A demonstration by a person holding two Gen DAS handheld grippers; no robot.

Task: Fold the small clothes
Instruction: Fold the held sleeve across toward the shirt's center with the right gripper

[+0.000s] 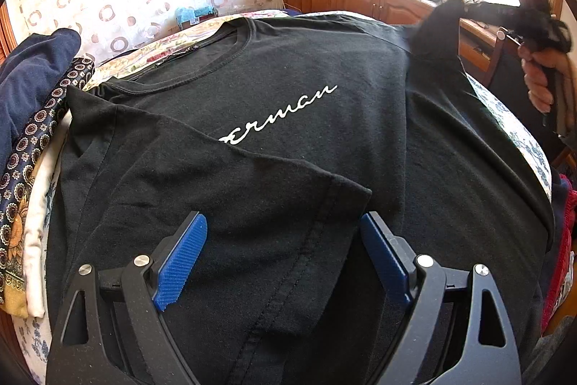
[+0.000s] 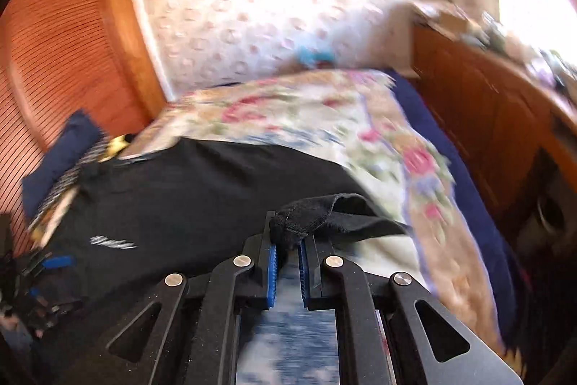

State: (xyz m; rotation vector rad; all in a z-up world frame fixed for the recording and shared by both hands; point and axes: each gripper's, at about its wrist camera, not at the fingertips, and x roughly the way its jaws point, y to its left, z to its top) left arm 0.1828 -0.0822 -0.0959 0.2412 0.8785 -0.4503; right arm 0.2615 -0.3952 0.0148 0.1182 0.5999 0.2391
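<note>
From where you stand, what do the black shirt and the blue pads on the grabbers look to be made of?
Black shirt: soft matte knit, probably cotton jersey; it creases, shows stitched hems and a ribbed collar.
Blue pads: likely moulded rubber or plastic, with fine ribbing and a dull finish. Which of the two is unclear.

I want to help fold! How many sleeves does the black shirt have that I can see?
2. One sleeve lies folded onto the black shirt, under the open left gripper. The other sleeve is pinched in the right gripper, lifted.
</note>
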